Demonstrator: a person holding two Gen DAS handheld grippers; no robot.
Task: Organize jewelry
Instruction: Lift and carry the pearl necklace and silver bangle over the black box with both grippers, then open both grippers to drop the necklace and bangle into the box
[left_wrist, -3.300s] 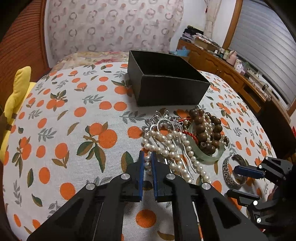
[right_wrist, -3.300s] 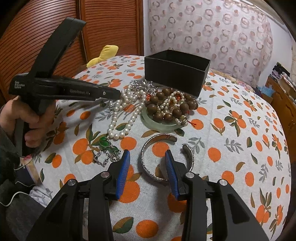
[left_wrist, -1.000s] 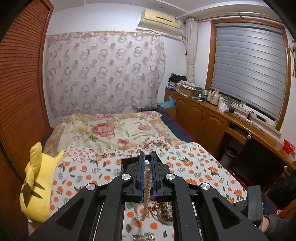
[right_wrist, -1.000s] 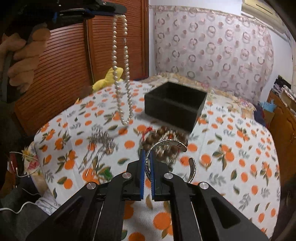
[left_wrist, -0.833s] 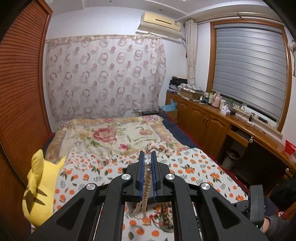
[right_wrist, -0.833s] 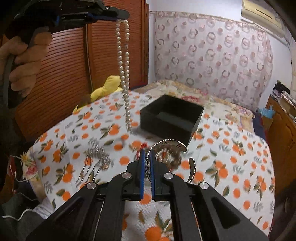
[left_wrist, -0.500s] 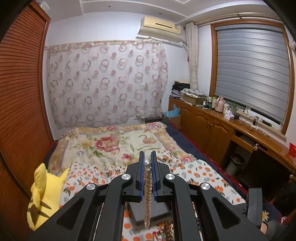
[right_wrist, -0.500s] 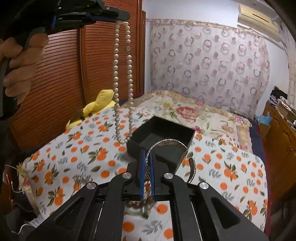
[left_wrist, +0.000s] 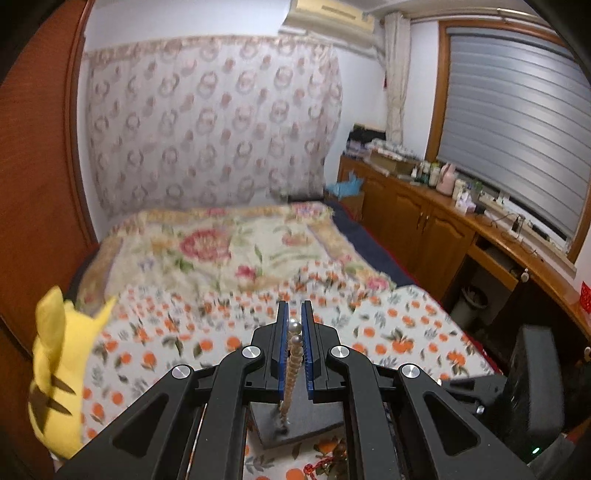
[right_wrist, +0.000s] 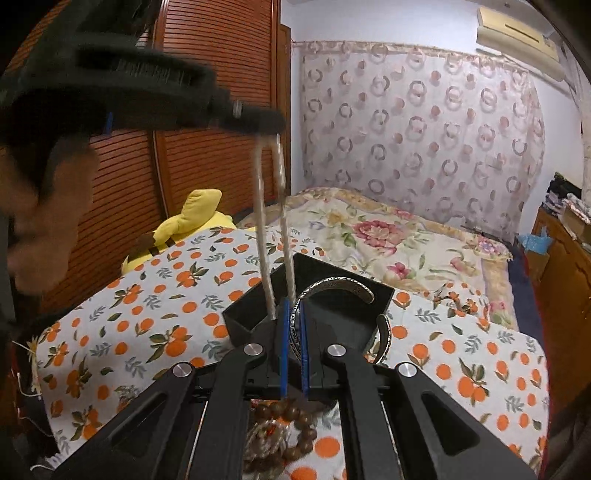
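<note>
My left gripper (left_wrist: 294, 314) is shut on a white pearl necklace (left_wrist: 290, 373), which hangs down into the open black box (left_wrist: 314, 417) below it. In the right wrist view the left gripper (right_wrist: 271, 127) is held high and the necklace (right_wrist: 262, 229) drops as a long loop into the black box (right_wrist: 243, 314). My right gripper (right_wrist: 291, 306) is shut on a silver cuff bracelet (right_wrist: 332, 286) and holds it just over the near edge of the box. Brown wooden beads (right_wrist: 291, 432) lie on the cloth below the right gripper.
The orange-print cloth (right_wrist: 110, 332) covers the bed. A yellow plush toy (left_wrist: 59, 369) sits at the left edge by the wooden wardrobe doors (right_wrist: 207, 166). A floral blanket (left_wrist: 221, 251) lies beyond. A wooden cabinet (left_wrist: 443, 229) runs along the right wall under the window.
Both grippers lifted their jewelry off the cloth and carried it toward the black box. The necklace has come down so its loop now hangs into the box, and the bracelet is closer to it.
</note>
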